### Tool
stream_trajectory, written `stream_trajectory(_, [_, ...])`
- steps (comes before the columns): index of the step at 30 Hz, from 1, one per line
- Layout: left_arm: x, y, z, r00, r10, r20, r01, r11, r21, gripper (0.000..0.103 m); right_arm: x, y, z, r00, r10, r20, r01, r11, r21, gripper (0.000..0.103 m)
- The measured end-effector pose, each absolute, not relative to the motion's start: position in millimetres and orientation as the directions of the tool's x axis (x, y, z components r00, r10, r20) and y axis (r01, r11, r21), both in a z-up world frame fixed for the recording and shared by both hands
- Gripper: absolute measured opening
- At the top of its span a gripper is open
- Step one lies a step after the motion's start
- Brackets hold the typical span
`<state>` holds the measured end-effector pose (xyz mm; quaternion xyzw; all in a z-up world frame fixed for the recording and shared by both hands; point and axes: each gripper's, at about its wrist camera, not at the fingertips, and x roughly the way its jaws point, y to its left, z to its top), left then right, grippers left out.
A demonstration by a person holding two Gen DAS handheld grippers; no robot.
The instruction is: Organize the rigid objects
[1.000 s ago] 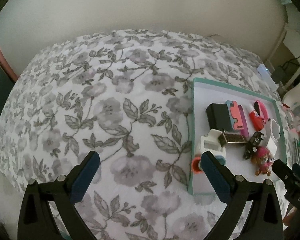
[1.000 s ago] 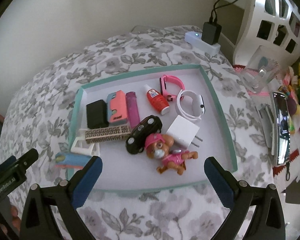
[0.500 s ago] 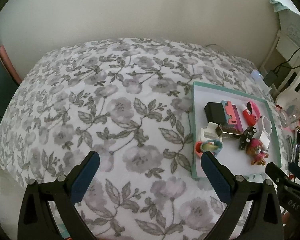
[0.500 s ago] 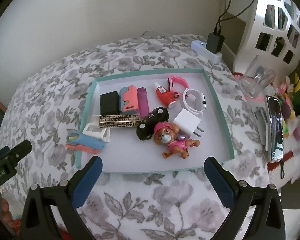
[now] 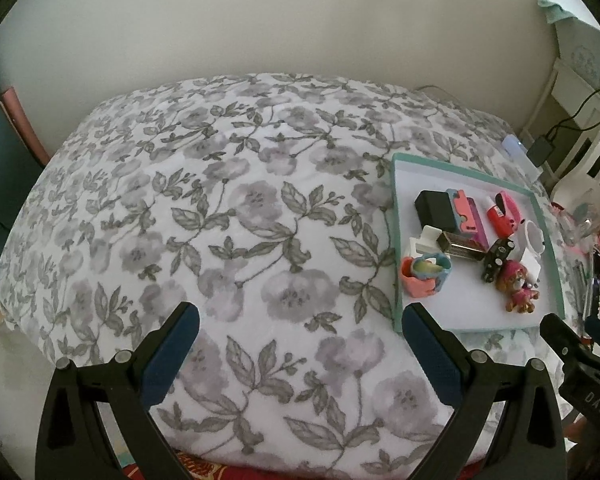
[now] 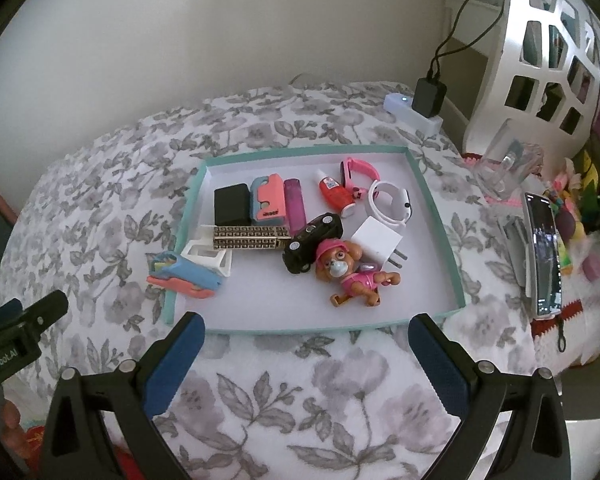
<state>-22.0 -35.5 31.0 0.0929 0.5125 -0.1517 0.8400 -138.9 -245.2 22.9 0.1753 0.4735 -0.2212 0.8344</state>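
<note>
A shallow teal-rimmed white tray (image 6: 440, 216) lies on the floral bedspread and also shows in the left wrist view (image 5: 396, 240). It holds a black box (image 6: 231, 209), a pink puppy figure (image 6: 348, 276), a black toy car (image 6: 314, 242), a white charger (image 6: 378, 240), a red bottle (image 6: 334, 194) and other small items. A blue and coral plastic piece (image 6: 184, 280) rests across the tray's left rim. My right gripper (image 6: 306, 354) is open and empty, just short of the tray's near edge. My left gripper (image 5: 300, 344) is open and empty over the bedspread, left of the tray.
The floral bedspread (image 5: 220, 220) spreads wide to the tray's left. A white power strip with a black adapter (image 6: 416, 110) lies behind the tray. A phone (image 6: 542, 252), a clear container (image 6: 508, 164) and colourful clutter lie to the right. A white cut-out panel (image 6: 548, 52) stands at the far right.
Both grippers have pulled back and up from the tray, so it looks smaller and farther. The blue and coral piece shows more fully on the tray's left rim. Both grippers stayed open.
</note>
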Motion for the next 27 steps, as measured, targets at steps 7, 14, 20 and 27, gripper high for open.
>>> stream_trajectory(7, [-27.7, -42.5, 32.8, 0.444, -0.139, -0.885, 0.376, 0.926, 0.043, 0.101, -138.5, -244.1, 23.9, 0.457, -0.199, -0.867, 0.531, 0.843, 0.086, 0.103])
stream_trajectory(14, [-27.2, -41.8, 32.0, 0.445, -0.128, -0.886, 0.38, 0.923, 0.058, 0.101, -137.0, -243.4, 22.6, 0.454, -0.197, -0.869, 0.525, 0.847, 0.082, 0.103])
stream_trajectory(20, [-27.6, -44.0, 31.2, 0.444, -0.12, -0.888, 0.38, 0.923, 0.065, 0.101, -134.5, -242.1, 20.9, 0.449, -0.197, -0.872, 0.518, 0.852, 0.074, 0.103])
stream_trajectory(27, [-26.8, -44.0, 30.4, 0.442, -0.115, -0.889, 0.377, 0.924, 0.068, 0.101, -133.3, -241.9, 20.1, 0.444, -0.199, -0.874, 0.512, 0.856, 0.065, 0.103])
